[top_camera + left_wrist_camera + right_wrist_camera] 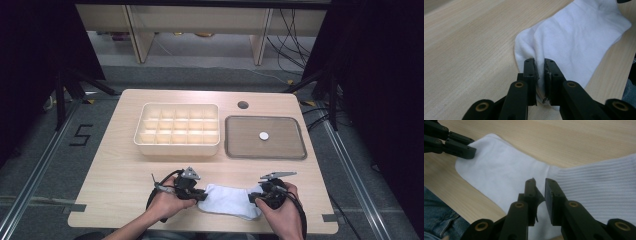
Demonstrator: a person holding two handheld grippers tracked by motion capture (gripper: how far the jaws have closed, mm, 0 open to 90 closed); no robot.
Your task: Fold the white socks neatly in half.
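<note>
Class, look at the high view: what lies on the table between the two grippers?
A white sock spans from the left gripper to the right gripper, seen in the high view.

light: even overhead, table bright | surroundings: dark | shadows: soft | blur: slight

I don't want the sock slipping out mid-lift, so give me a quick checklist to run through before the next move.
1. Left tool pinches the toe end of the white sock: ok, fabric sits between the pads.
2. Right tool grips the ribbed cuff end: cannot tell, the jaws stand a little apart over the fabric.
3. Sock lies flat between both tools on the table: ok.
4. Compartment box is unobstructed: ok.
5. Grey tray stays apart from the sock: ok.
</note>
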